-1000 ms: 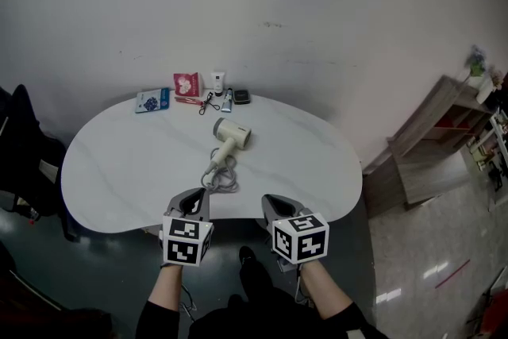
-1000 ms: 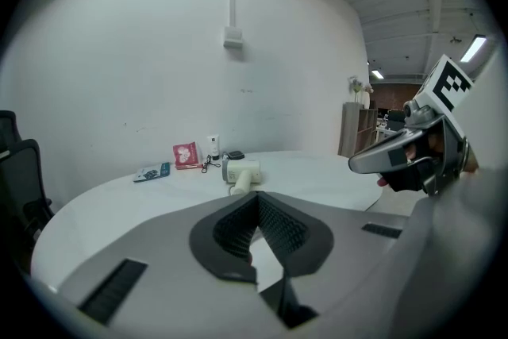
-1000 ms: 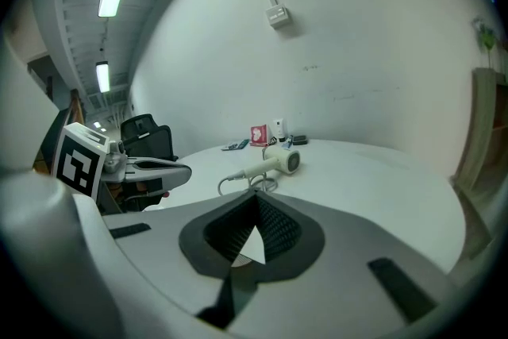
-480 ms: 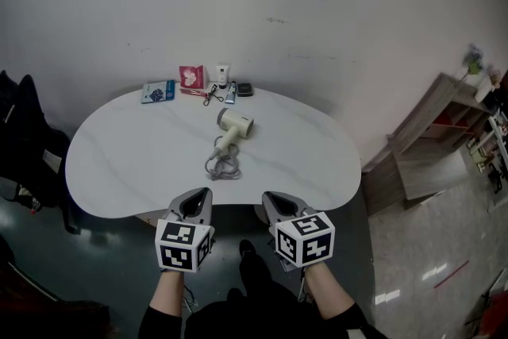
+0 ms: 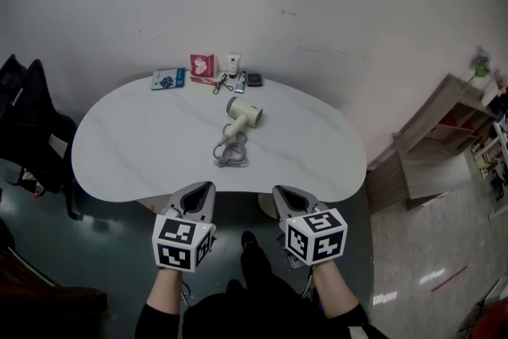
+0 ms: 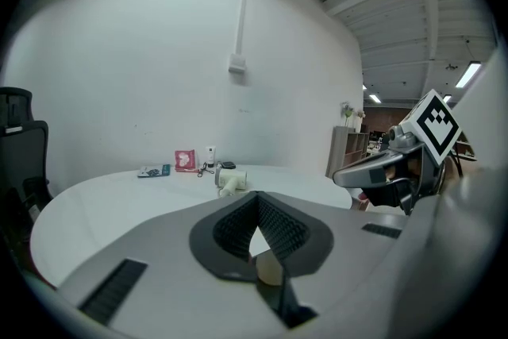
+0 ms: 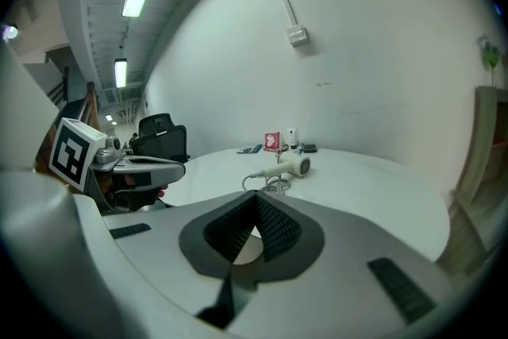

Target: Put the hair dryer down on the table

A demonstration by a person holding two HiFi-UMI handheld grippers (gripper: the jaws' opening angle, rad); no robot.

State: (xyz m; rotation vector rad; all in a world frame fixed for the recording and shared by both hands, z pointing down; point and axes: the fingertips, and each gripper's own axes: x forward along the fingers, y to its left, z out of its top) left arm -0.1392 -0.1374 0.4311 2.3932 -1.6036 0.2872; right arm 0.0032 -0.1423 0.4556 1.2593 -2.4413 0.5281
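Lying mid table [image 5: 135, 155], hair dryer [image 5: 243, 113] clear of edges; left gripper [image 5: 203, 188], right gripper [image 5: 280, 191] off near edge, jaws pressed together.

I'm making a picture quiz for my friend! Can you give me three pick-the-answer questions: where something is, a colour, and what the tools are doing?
1. Where is the hair dryer?
A on the table
B in a drawer
C on the floor

2. What colour is the hair dryer's body?
A black
B cream-white
C green

3. The left tool and the right tool are:
A wide open
B shut and empty
C holding a spoon

Answers:
1 A, it lies on the white tabletop, away from both tools.
2 B, its body looks pale cream in the head view.
3 B, each tool's jaws meet with nothing between them.
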